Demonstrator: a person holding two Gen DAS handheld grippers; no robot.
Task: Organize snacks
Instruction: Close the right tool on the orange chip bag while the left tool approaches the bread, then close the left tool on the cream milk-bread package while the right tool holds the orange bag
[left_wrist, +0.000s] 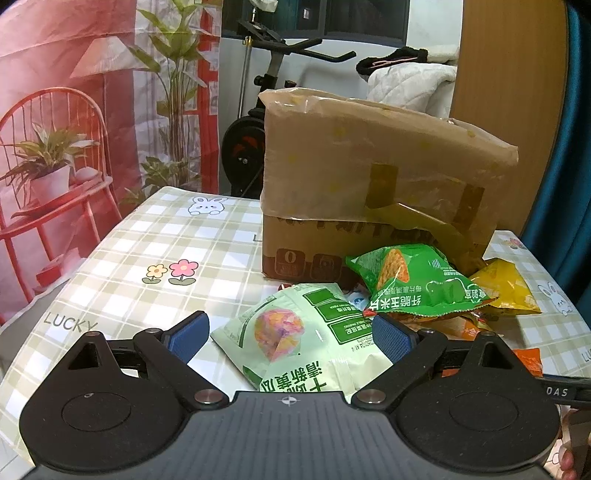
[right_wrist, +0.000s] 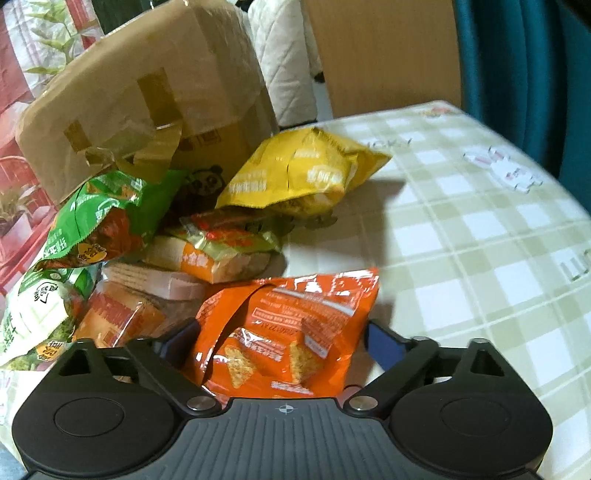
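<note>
On the far left, the checked tablecloth is lying bare apart from its printed flowers. Your left gripper is hovering low over it with its 2 blue pads standing wide apart. A pale green snack bag is lying flat between those pads, its near end running under the gripper body; the right pad is sitting just at the bag's edge, the left pad is clear of it, so nothing is being squeezed. Just beyond, a bright green chip bag is leaning on the pile, with a yellow bag to its right. Behind them a taped cardboard box is standing on the table.

Further right, your right gripper is also sitting wide. An orange chip bag is lying between its fingers, filling most of the gap, its far edge reaching past the tips. Whether the pads are touching its sides, you cannot tell; motion blur is smearing them.
</note>
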